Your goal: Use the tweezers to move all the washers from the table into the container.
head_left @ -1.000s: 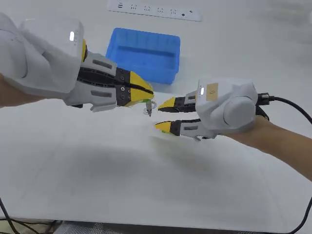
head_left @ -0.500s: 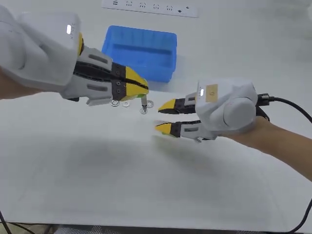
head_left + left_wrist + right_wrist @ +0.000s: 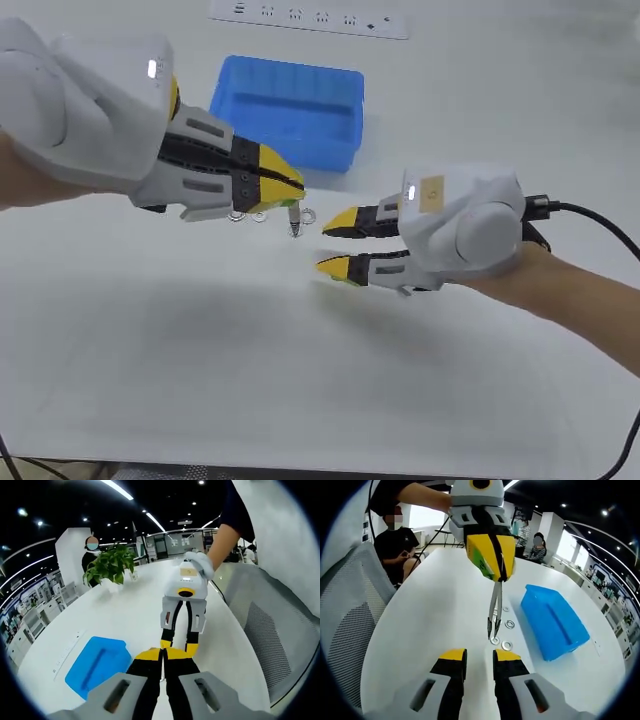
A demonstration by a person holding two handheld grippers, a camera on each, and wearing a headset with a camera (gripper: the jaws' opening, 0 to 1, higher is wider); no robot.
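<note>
My left gripper [image 3: 296, 184] is shut on thin metal tweezers [image 3: 294, 222], which hang tip-down just above the white table [image 3: 200, 350]. Several small washers lie there: two under the left gripper [image 3: 237, 215] and one [image 3: 307, 215] right of the tweezers' tip. In the right gripper view the tweezers [image 3: 495, 607] point at a washer [image 3: 495, 640], with others [image 3: 510, 624] beside it. The blue container [image 3: 290, 105] stands behind the washers. My right gripper [image 3: 333, 243] is open and holds nothing, facing the tweezers from the right. The left gripper view shows its own shut jaws [image 3: 162, 655] and the container [image 3: 97, 662].
A white power strip [image 3: 310, 18] lies at the table's far edge. A black cable [image 3: 590, 215] trails from the right gripper. In the gripper views there are people seated beyond the table, a grey mesh chair [image 3: 350, 610] and a potted plant [image 3: 110, 565].
The left gripper has shifted slightly up and left, so two washers beneath it have come into sight. The tweezers stay clamped. The right gripper has barely moved.
</note>
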